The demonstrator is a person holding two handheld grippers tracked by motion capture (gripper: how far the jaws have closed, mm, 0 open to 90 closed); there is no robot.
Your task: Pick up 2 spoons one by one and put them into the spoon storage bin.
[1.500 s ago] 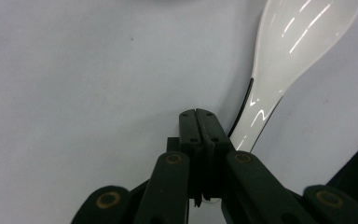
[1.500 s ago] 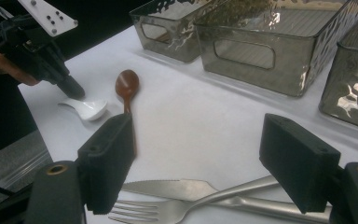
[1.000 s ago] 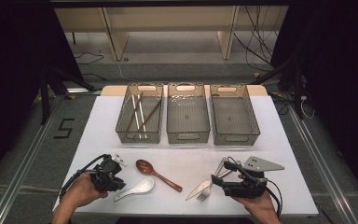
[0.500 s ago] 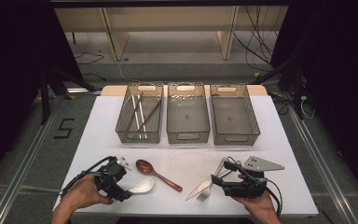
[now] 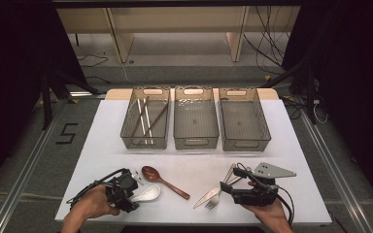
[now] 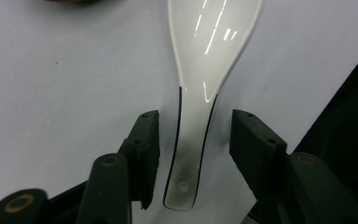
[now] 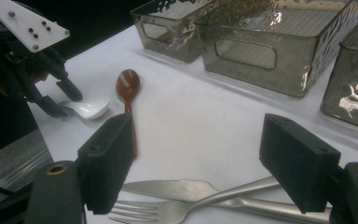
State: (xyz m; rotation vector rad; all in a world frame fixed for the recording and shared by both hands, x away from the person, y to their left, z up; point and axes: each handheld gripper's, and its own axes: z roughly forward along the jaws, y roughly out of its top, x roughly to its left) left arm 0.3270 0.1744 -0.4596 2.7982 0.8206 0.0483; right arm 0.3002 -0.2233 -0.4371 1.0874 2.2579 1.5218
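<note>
Your left tongs (image 6: 193, 140) have just been closing, pads astride the glossy white spoon's (image 6: 205, 70) handle, not yet touching; right tongs (image 7: 205, 163) gape.

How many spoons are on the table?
2. The white spoon lies at the near left, its handle between the left gripper's open jaws. The brown wooden spoon lies just right of it, toward the middle. None shows in the bins.

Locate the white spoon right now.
In the high view the white spoon lies near the table's front left edge, beside the brown spoon, its handle between the left gripper's open jaws, untouched.
</note>
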